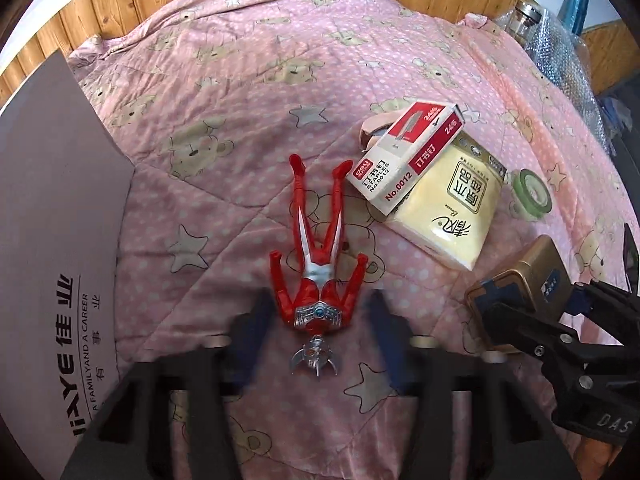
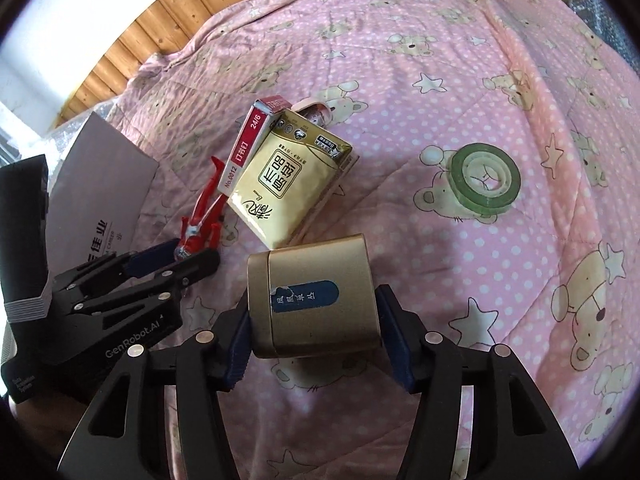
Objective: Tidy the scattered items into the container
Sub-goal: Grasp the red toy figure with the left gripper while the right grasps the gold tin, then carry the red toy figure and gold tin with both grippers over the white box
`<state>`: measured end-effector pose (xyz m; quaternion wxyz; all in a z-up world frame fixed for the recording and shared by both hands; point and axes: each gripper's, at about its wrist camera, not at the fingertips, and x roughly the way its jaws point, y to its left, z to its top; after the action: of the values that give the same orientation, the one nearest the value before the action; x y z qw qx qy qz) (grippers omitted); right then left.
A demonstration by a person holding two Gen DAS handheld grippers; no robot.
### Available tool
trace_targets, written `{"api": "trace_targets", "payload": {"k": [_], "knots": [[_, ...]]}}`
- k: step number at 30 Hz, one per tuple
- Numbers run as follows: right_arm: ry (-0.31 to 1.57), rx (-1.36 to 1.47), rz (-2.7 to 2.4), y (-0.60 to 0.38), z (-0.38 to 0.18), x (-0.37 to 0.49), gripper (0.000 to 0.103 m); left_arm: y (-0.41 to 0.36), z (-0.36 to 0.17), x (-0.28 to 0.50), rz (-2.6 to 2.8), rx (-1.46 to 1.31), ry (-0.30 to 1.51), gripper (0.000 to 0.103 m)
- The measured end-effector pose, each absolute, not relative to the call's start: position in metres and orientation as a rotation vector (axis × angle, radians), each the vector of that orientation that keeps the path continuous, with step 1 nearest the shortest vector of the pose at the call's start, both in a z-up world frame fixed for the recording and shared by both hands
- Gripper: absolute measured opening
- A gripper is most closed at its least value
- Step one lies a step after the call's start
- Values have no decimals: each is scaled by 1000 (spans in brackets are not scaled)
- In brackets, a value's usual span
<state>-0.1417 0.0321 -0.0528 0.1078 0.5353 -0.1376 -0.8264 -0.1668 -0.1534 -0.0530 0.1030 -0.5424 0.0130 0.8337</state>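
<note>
The quilted bed cover (image 2: pixel 400 60) is pink with white dots, cream bears and pale stars. On it lie a red-and-silver plastic hero figure (image 1: pixel 318 256), a white-and-red cardboard staple box (image 1: pixel 404 156), a pale yellow tissue pack (image 2: pixel 288 184) with dark lettering, a green tape ring (image 2: pixel 486 182), and a gold metal tin (image 2: pixel 316 300) bearing a blue label.

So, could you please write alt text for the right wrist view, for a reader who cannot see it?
The right gripper clamps a gold metal tin with a blue label over a pink bear-print quilt. Beyond it lie a yellow tissue pack, a red and white staples box and a green tape roll; at left, the open left gripper flanks a red toy figure.
</note>
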Motion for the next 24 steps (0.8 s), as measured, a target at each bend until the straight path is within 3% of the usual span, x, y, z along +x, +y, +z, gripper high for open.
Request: {"api": "trace_targets", "payload": {"k": [8, 24], "knots": [[-468, 1563, -2427, 39, -42, -130, 55, -160, -30, -155, 2464, -1528, -42, 41], [-390, 1434, -2490, 20, 5, -90, 55, -162, 17, -119, 2505, -1405, -99, 41]]}}
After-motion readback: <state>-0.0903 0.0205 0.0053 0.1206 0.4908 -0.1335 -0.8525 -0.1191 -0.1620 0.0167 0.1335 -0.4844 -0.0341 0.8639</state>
